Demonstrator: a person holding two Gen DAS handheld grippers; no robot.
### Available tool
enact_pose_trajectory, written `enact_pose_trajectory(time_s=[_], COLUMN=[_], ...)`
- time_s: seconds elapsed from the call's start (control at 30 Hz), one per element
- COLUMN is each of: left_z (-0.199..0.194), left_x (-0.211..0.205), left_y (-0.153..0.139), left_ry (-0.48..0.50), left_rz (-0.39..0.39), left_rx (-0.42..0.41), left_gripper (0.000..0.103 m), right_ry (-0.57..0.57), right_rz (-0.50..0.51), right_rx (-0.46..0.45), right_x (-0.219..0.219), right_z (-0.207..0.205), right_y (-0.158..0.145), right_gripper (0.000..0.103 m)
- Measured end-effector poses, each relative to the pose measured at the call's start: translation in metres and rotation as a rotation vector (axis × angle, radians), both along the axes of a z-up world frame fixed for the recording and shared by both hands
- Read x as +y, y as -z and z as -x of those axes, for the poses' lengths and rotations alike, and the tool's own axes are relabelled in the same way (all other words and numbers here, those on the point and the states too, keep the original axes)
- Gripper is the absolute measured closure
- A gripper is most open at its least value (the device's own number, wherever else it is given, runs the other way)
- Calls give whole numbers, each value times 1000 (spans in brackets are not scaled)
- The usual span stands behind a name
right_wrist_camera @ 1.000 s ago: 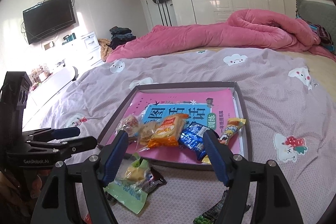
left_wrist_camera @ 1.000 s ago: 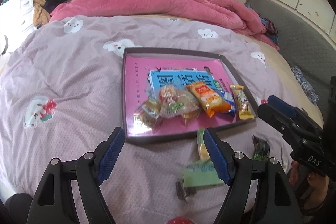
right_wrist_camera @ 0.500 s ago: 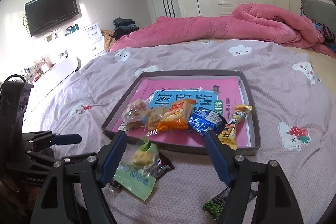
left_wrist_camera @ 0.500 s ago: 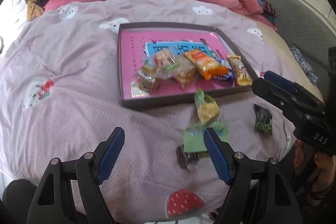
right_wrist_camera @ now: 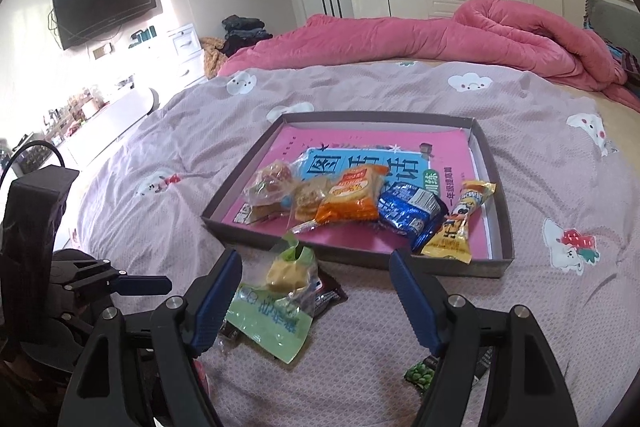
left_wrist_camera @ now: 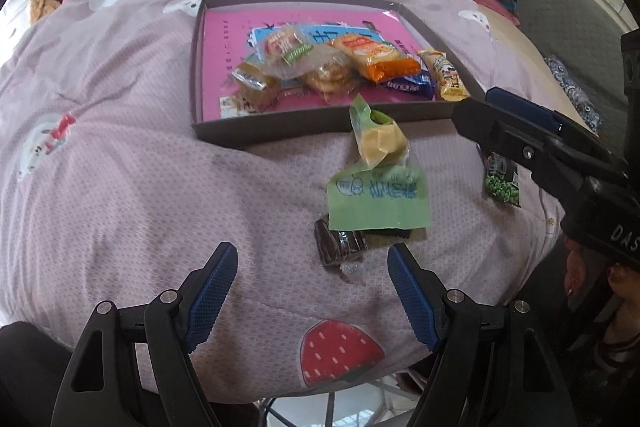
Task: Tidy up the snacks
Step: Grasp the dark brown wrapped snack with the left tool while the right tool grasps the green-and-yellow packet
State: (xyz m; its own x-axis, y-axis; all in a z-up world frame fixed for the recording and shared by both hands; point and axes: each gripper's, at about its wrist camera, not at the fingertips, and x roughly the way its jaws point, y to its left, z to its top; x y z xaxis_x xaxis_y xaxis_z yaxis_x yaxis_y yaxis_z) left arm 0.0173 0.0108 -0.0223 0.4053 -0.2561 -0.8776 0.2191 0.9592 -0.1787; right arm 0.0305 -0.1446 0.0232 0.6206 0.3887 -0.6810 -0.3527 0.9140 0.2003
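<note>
Just below the tray's near wall, at the centre of the left-wrist frame, lie the loose snacks: a green-wrapped pastry (left_wrist_camera: 378, 179) lapping over a dark chocolate bar (left_wrist_camera: 338, 247), with a green pea packet (left_wrist_camera: 502, 179) further right on the bedspread (left_wrist_camera: 140, 167). Five other snacks already sit inside the shallow grey tray (left_wrist_camera: 216, 135), among them an orange biscuit pack (left_wrist_camera: 374, 61), a blue pack (right_wrist_camera: 412, 213) and a yellow bar (left_wrist_camera: 446, 75).

Both tools hang over this cluster. The left gripper (left_wrist_camera: 312, 291) has its blue fingers (left_wrist_camera: 212, 291) spread wide and empty, the chocolate bar lying just ahead between them. The right gripper (right_wrist_camera: 316, 295) is likewise wide and holding nothing, the green pastry near its left finger.

I'd judge the next pick is one of these loose packs. Best to come down squarely so both fingers straddle one wrapper only, pinching the firm body rather than the crinkly flap, so the overlapped piece isn't dragged along.
</note>
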Motion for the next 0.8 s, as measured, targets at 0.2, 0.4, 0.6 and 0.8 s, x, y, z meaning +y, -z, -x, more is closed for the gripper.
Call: enact_pose_trajectory(time_s=[0.2,0.4,0.6,0.8], left_z=[-5,-8,-13,-19], left_x=[-1,-6,-9,-9], left_y=[10,15,20,23], left_ry=[-5,22,28,27], left_rz=[43,63,80,93], left_rx=[21,32,37,42], left_gripper=[27,47,57,58], right_ry=[-19,-51,-79,-106], right_rz=[21,25,10,-41], right_rx=[45,85,132,187], right_x=[6,14,23,28], right_z=[-2,-9,-23,-37], right_y=[14,28,41,56], right_gripper=[27,27,27,36])
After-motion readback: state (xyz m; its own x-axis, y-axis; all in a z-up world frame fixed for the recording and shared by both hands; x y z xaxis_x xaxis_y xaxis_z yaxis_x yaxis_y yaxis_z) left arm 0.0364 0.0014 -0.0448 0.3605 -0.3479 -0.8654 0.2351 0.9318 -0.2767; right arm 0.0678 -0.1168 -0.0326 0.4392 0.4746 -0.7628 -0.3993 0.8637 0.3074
